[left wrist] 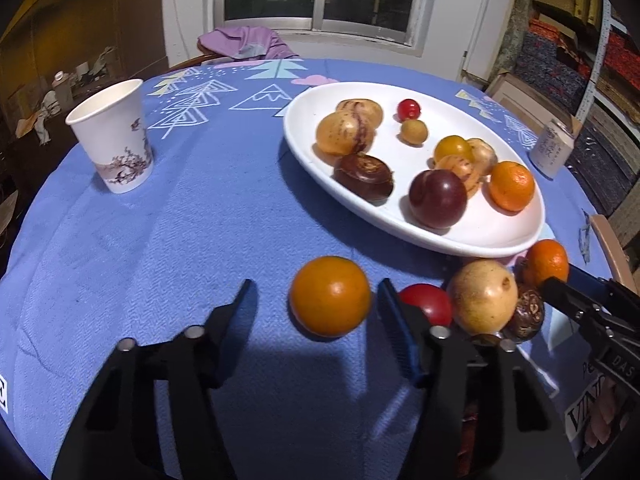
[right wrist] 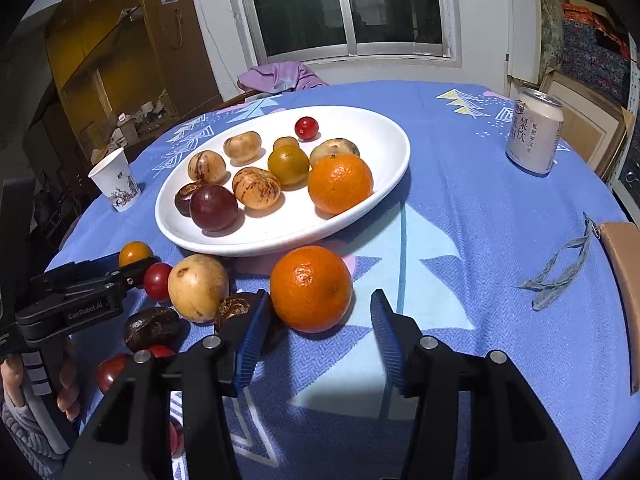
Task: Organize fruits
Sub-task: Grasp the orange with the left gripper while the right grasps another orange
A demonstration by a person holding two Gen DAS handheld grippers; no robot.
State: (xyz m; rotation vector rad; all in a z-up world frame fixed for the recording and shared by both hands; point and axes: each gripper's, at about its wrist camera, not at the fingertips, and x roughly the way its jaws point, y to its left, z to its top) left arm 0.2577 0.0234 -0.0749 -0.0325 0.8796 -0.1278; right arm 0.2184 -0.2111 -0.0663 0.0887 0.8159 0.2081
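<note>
Left wrist view: left gripper (left wrist: 314,292) straddling smooth orange fruit (left wrist: 330,296) on blue tablecloth (left wrist: 180,240); gaps visible on both sides, pads not touching, jaws apart. Just right of it: red tomato (left wrist: 430,302) behind right finger, then pale yellow fruit (left wrist: 482,296), dark brown fruit (left wrist: 528,314), mandarin (left wrist: 546,262) near plate rim. Right gripper (left wrist: 556,286) entering from right edge. White oval plate (left wrist: 304,148) further back holding about 9 fruits, incl. second mandarin (left wrist: 512,186), dark plum (left wrist: 438,198), small red tomato (left wrist: 409,109). Paper cup (left wrist: 114,136) far left, upright. Drink can (left wrist: 554,148) far right, upright.

Right wrist view: right gripper (right wrist: 320,308) around mandarin (right wrist: 311,288), on cloth just in front of plate (right wrist: 400,148). Left finger close against fruit, contact unclear; right finger clearly off it. Jaws apart, no firm grip seen. Left gripper (right wrist: 140,268) at left, person's hand (right wrist: 60,388) on its handle. Can (right wrist: 534,132) back right. Cup (right wrist: 116,184) back left.
</note>
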